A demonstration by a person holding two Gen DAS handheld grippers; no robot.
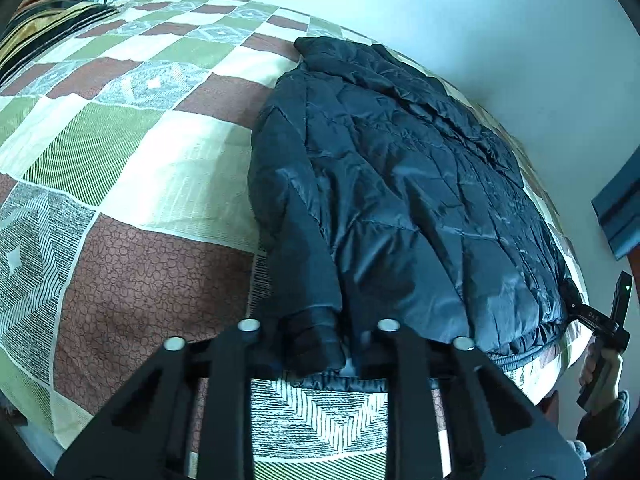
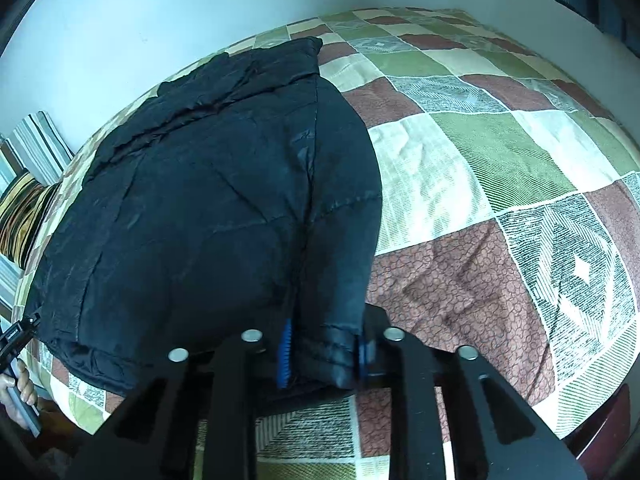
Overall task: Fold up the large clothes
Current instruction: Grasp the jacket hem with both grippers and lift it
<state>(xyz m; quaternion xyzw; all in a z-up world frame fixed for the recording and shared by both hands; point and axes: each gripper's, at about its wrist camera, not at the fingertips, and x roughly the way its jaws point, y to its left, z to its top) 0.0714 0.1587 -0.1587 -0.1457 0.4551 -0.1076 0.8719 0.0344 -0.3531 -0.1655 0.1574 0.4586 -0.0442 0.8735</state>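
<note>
A black quilted puffer jacket (image 1: pixel 400 184) lies flat on the bed with its collar at the far end and its hem near me. In the left wrist view my left gripper (image 1: pixel 316 356) is shut on the cuff of the jacket's sleeve (image 1: pixel 316 340), which lies along the jacket's left edge. In the right wrist view my right gripper (image 2: pixel 324 356) is shut on the other sleeve's cuff (image 2: pixel 332 352), with a blue pad (image 2: pixel 285 354) pressed on each side. This sleeve lies along the jacket (image 2: pixel 200 208) at its right edge.
A patchwork bedspread (image 1: pixel 132 152) of green, brown and cream squares covers the bed. Striped pillows (image 1: pixel 44 12) lie at the far left corner. A pale wall (image 1: pixel 440 12) runs behind the bed. A person's hand (image 1: pixel 600 364) holds the right gripper at the bed's near edge.
</note>
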